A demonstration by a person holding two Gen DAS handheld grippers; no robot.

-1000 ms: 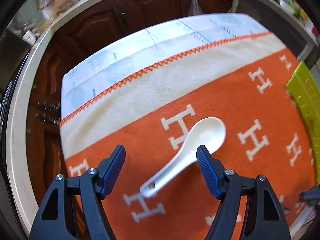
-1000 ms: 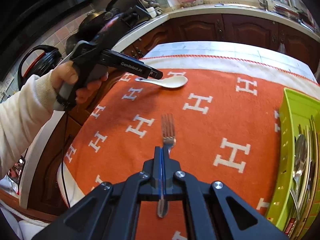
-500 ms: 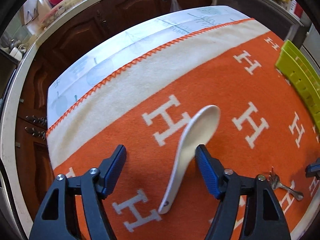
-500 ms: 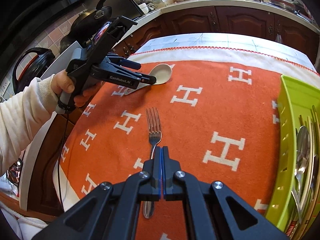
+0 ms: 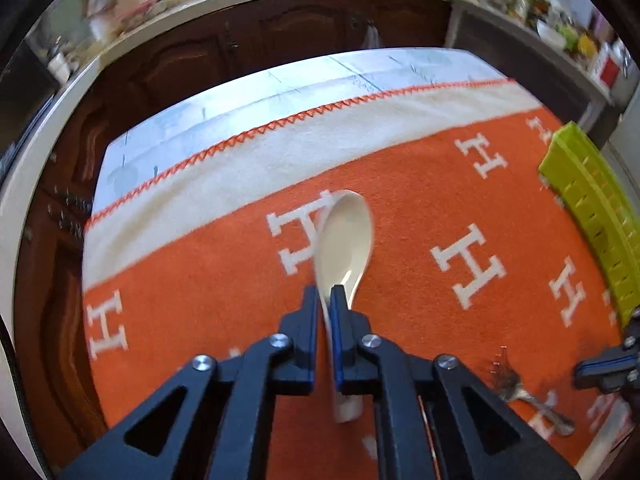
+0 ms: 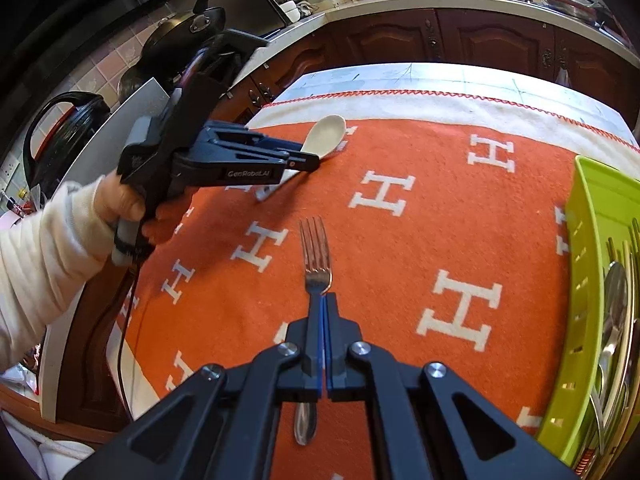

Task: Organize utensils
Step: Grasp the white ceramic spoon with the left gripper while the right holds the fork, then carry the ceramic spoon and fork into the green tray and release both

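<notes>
Both grips made, nothing lifted yet as far as I can judge.

Left gripper (image 5: 325, 300): jaws have just been closing and now pinch the neck of the white ceramic spoon (image 5: 345, 236), pads on either side of the handle. Bowl points away from me, over the orange H-pattern blanket (image 5: 400, 208). Handle end pokes out behind the pads.

Right gripper (image 6: 323, 300): pads pressed together on the fork (image 6: 315, 258) handle just behind the tines, handle tail showing below the jaws. The fork sits mid-blanket, between spoon and tray.

Risks from here:
- Spoon is glazed and the handle is rounded, with most of the weight out front in the bowl. I expect it to pivot nose-down in the pads on lift, or squirt out if the pinch is off-centre. Ceramic, so a drop off the table edge likely breaks it.
- Fork held near the head, so the long tail can swing and snag the blanket nap.
- Both hands heading to the same tray: collision risk if I move them together.

Container: green slotted tray (image 6: 580, 280) at the blanket's right edge, well apart from the spoon. It already holds metal cutlery (image 6: 614, 304), at least one spoon plus long handles; the exact mix and compartments I can't make out at the fisheye edge.
</notes>
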